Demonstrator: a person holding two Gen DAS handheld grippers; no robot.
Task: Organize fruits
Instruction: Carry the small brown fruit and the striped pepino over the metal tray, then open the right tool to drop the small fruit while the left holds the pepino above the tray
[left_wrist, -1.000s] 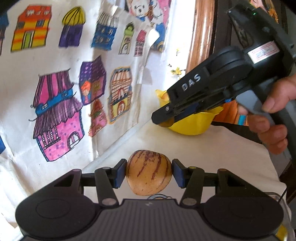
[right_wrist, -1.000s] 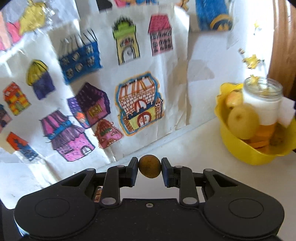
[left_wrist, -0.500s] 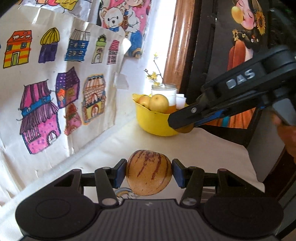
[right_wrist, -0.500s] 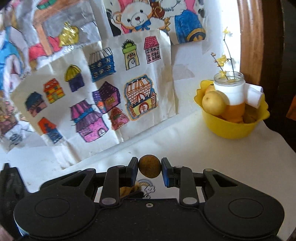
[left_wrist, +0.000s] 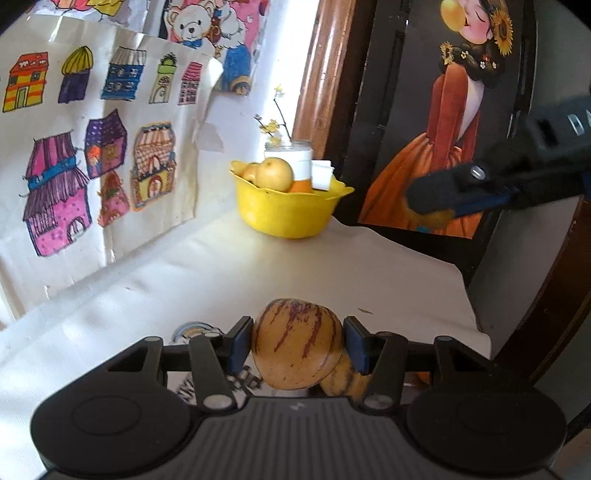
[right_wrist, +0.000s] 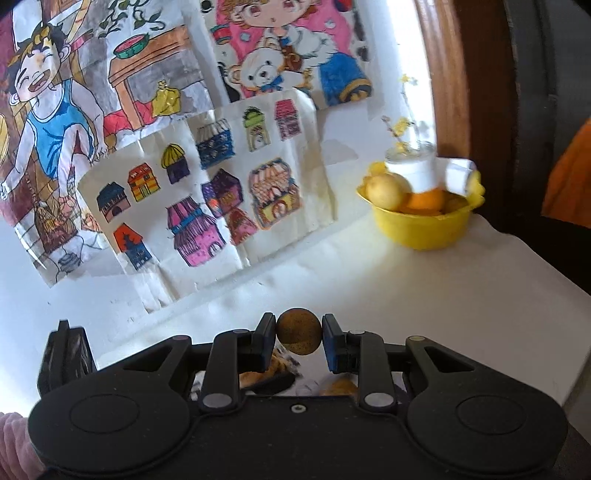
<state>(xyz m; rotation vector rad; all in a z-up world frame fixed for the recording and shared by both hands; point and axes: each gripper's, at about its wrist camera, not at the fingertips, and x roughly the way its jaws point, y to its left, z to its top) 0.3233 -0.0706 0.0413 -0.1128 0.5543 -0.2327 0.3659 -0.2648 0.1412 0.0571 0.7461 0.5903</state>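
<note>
My left gripper (left_wrist: 298, 345) is shut on a tan melon with purple stripes (left_wrist: 297, 347), held above the white table (left_wrist: 207, 280). A second striped fruit (left_wrist: 345, 380) shows just below it. My right gripper (right_wrist: 299, 338) is shut on a small round brown fruit (right_wrist: 298, 335). In the left wrist view the right gripper (left_wrist: 432, 208) hangs at the right, level with the yellow bowl (left_wrist: 286, 210). That yellow bowl (right_wrist: 423, 225) stands at the table's far right corner and holds a yellow pear (left_wrist: 275, 173), an orange (right_wrist: 424, 201) and a jar.
Children's drawings of houses (right_wrist: 214, 206) hang on the wall behind the table. A dark door with a painted figure (left_wrist: 454, 122) stands right of the bowl. A glass jar with yellow flowers (left_wrist: 291, 158) sits in the bowl. More fruit (right_wrist: 266, 371) lies below my right gripper.
Both grippers have pulled back from the wall and bowl, so more of the table shows. In the left wrist view the right gripper has slid to the right edge. Both grips are unchanged.
</note>
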